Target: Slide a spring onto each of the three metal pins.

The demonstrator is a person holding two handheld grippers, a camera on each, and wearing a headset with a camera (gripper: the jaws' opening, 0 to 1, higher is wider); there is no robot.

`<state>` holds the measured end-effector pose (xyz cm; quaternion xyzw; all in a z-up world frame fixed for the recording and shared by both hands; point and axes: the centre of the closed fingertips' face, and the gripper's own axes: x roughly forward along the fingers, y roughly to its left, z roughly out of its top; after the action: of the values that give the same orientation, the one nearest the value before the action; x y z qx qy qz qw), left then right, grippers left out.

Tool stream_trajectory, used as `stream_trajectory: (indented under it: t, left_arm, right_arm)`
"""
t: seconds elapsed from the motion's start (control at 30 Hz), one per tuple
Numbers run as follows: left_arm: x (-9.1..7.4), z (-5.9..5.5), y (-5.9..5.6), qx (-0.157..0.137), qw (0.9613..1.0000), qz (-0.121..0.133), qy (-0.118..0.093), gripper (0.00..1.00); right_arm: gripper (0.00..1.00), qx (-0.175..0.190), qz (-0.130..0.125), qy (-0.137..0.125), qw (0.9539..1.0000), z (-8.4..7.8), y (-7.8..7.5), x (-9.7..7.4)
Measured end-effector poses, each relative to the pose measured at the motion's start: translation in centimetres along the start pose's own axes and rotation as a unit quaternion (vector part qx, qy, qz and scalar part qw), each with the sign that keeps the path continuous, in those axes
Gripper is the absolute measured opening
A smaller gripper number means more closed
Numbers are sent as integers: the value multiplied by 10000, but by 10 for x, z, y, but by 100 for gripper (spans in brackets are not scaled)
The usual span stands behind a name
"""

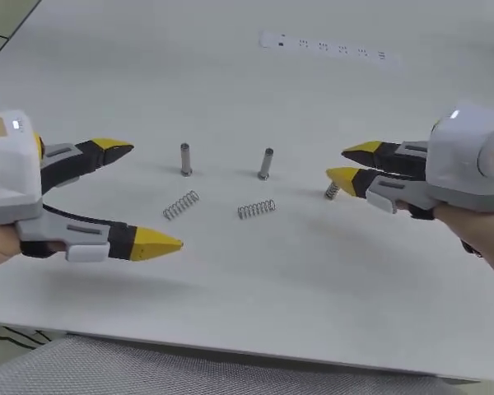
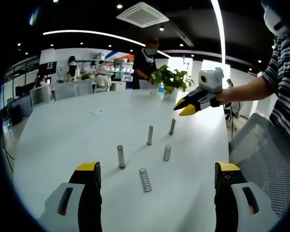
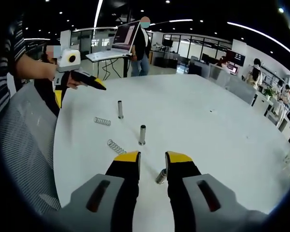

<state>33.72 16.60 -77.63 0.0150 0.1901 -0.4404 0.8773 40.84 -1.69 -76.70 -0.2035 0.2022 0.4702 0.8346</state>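
Two bare metal pins (image 1: 185, 159) (image 1: 266, 163) stand upright on the white table (image 1: 255, 280). A third pin (image 1: 332, 191), further right, appears to have a spring around it. Two loose springs (image 1: 181, 205) (image 1: 256, 210) lie in front of the bare pins. My left gripper (image 1: 144, 196) is wide open and empty, left of the springs; in its own view the jaws frame a spring (image 2: 145, 179) and a pin (image 2: 121, 157). My right gripper (image 1: 346, 163) hovers just above the third pin (image 3: 161, 176), jaws a little apart around nothing.
A white power strip (image 1: 325, 47) lies at the far side of the table. A mesh chair back (image 1: 107, 370) sits below the near table edge. People stand in the office behind (image 2: 146, 63).
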Motion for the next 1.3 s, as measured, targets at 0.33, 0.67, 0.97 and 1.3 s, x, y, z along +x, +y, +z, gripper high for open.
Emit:
stream_trajectory:
  t: [0.33,0.67,0.97,1.3]
  left_arm:
    - [0,0,0,5,10000,1,10,97]
    - [-2,-3,-1,-8,10000,8,28,97]
    - [-2,-3,-1,-23,10000,15,26,97]
    - [-2,-4,-2,-46,10000,23,24,97]
  right_arm:
    - [23,-231,330,40,9992,3,17,-1]
    - [23,-541,679,223,9960,-1,37,6]
    - [23,-1025,1106,457,9875,3,52,20]
    - [23,-1567,1672,834,9698,4,67,37]
